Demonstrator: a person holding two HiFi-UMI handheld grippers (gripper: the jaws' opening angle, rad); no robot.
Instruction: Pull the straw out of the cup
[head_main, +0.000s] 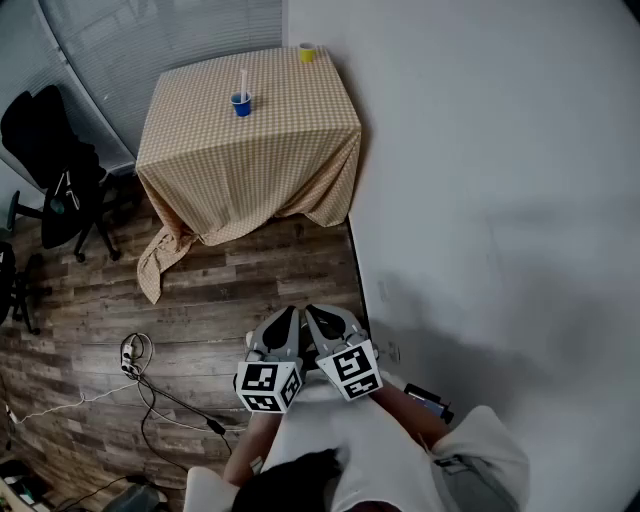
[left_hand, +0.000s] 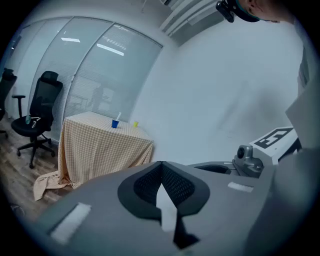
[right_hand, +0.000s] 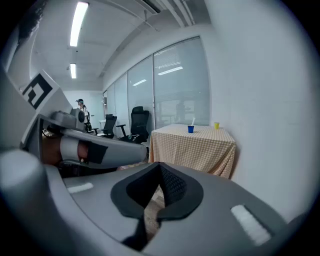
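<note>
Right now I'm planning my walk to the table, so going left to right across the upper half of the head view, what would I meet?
Black office chair → blue cup holding the straw → yellow cup → white wall.

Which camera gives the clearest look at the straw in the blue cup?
The head view: the straw stands out against the checked tablecloth, rising from the blue cup. Both gripper views show it only as a tiny far-off sliver.
</note>
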